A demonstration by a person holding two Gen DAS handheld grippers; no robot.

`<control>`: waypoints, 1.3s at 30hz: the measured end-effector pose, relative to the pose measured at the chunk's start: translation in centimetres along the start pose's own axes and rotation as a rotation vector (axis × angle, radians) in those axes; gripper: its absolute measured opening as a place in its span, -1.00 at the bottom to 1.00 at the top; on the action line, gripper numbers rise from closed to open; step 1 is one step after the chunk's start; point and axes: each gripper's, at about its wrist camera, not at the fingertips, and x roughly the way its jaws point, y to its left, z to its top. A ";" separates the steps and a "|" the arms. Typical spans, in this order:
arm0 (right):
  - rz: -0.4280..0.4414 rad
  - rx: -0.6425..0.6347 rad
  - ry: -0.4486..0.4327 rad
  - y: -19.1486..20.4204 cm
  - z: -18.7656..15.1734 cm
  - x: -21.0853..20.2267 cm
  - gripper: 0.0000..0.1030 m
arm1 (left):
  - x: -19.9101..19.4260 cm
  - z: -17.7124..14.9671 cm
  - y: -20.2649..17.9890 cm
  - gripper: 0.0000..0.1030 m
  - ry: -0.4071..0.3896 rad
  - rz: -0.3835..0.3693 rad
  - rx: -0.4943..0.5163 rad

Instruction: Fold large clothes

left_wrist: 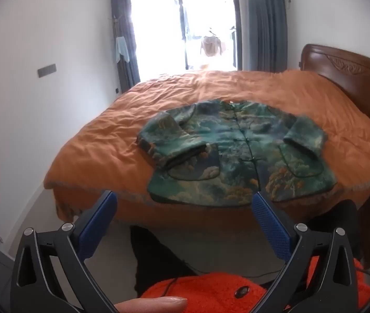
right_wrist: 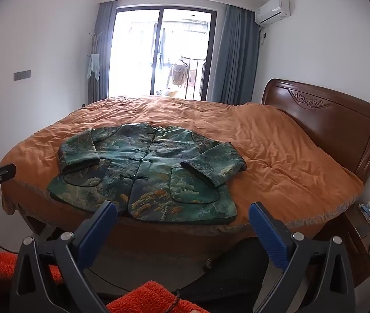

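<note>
A green patterned jacket (left_wrist: 237,148) lies face up on the orange bedspread (left_wrist: 98,140), buttoned down the middle, both sleeves folded in over the front pockets. Its hem lies along the bed's near edge. My left gripper (left_wrist: 185,203) hangs open in front of the bed, short of the hem, nothing between its blue fingers (left_wrist: 271,224). In the right wrist view the same jacket (right_wrist: 148,172) spreads across the bedspread (right_wrist: 276,154), and my right gripper (right_wrist: 182,214) stands open just before the hem, apart from it. The left gripper's black body shows at that view's left edge.
A carved wooden headboard (right_wrist: 325,127) stands at the right, with a nightstand (right_wrist: 367,232) holding small items below it. A glass balcony door (right_wrist: 158,54) with grey curtains is behind the bed. White walls close in on the left. A person's orange fuzzy sleeve (left_wrist: 211,292) and finger fill the near foreground.
</note>
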 end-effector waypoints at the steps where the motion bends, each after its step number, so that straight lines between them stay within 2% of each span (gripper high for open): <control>1: -0.010 -0.017 -0.005 0.1 0.0 0.0 1.00 | 0.0 0.0 0.1 0.99 0.005 -0.002 -0.005; 13: -0.037 -0.003 0.007 0.6 -0.8 0.1 1.00 | 0.0 0.1 0.0 0.99 0.003 -0.011 -0.009; 18: -0.032 -0.012 0.048 0.4 0.1 1.0 1.00 | -0.6 0.1 0.1 0.99 -0.011 0.001 -0.002; 31: -0.044 -0.021 0.076 0.6 0.4 1.5 1.00 | -0.3 0.1 -0.4 0.99 -0.015 0.008 0.015; 39: -0.036 -0.039 0.079 1.1 0.3 1.5 1.00 | -0.7 -0.1 -0.2 0.99 -0.029 -0.016 0.019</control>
